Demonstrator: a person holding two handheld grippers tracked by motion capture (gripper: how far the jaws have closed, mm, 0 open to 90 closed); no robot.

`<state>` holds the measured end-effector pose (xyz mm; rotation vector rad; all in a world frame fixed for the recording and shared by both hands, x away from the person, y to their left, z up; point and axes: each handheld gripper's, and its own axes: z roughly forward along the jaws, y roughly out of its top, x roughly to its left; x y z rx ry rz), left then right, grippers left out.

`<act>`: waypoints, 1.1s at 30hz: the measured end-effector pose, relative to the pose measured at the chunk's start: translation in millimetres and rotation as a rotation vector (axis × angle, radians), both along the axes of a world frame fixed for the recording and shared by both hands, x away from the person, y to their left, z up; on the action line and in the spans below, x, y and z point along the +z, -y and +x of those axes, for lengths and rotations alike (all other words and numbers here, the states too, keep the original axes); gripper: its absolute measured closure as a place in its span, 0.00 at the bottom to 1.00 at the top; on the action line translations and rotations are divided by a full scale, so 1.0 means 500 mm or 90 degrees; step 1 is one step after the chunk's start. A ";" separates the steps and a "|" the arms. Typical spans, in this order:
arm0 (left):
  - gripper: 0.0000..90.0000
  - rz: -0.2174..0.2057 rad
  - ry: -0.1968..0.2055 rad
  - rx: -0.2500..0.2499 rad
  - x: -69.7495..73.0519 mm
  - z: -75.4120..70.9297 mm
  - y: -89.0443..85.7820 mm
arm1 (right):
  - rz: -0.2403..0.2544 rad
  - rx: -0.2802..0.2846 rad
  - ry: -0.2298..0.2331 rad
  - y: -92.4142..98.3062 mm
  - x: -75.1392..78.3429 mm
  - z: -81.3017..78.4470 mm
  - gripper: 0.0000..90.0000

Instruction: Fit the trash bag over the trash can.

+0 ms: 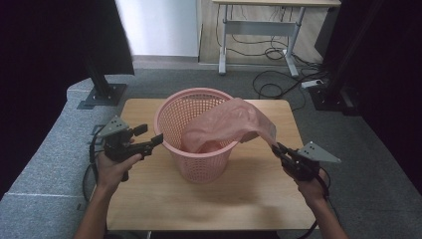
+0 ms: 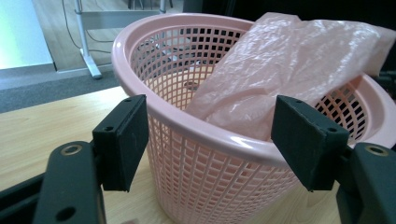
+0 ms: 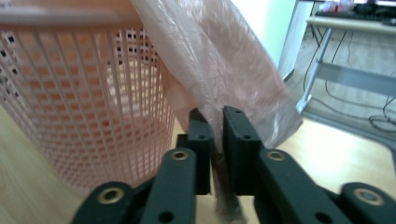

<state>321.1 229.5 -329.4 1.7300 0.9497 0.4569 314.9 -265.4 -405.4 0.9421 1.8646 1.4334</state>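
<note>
Right hand-held gripper (image 3: 215,140) clenched on pink plastic bag's (image 1: 234,122) hanging edge; bag stretches up-left from it over basket (image 1: 171,112) rim. Left hand-held gripper (image 2: 210,140) released, astride near rim.

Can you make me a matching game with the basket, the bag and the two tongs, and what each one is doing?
1 pink basket
2 plastic bag
3 left tongs
4 right tongs

A pinched shut on the bag's edge
B open beside the basket's rim
C stands on the wooden table
D hangs over the basket's rim

Pairs: 1-C, 2-D, 3-B, 4-A
</note>
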 end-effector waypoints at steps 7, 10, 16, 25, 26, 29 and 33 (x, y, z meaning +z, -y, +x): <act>0.30 -0.002 0.011 -0.011 0.019 0.003 0.013 | -0.001 0.016 0.042 -0.014 0.070 0.019 0.98; 0.30 -0.011 0.012 -0.017 0.026 0.009 0.020 | -0.006 0.031 0.066 -0.035 0.116 0.027 0.98; 0.31 0.000 0.020 -0.028 0.034 0.021 0.046 | -0.009 0.062 0.083 -0.078 0.170 0.037 0.98; 0.31 0.014 0.026 -0.052 0.036 0.029 0.078 | -0.022 0.108 0.082 -0.153 0.214 0.037 0.98; 0.31 0.014 0.027 -0.055 0.036 0.030 0.081 | -0.024 0.113 0.081 -0.161 0.216 0.038 0.98; 0.31 0.008 0.029 -0.063 0.037 0.033 0.089 | -0.028 0.128 0.084 -0.179 0.221 0.038 0.98; 0.34 0.007 0.036 -0.063 0.039 0.038 0.100 | -0.035 0.139 0.082 -0.194 0.227 0.039 0.98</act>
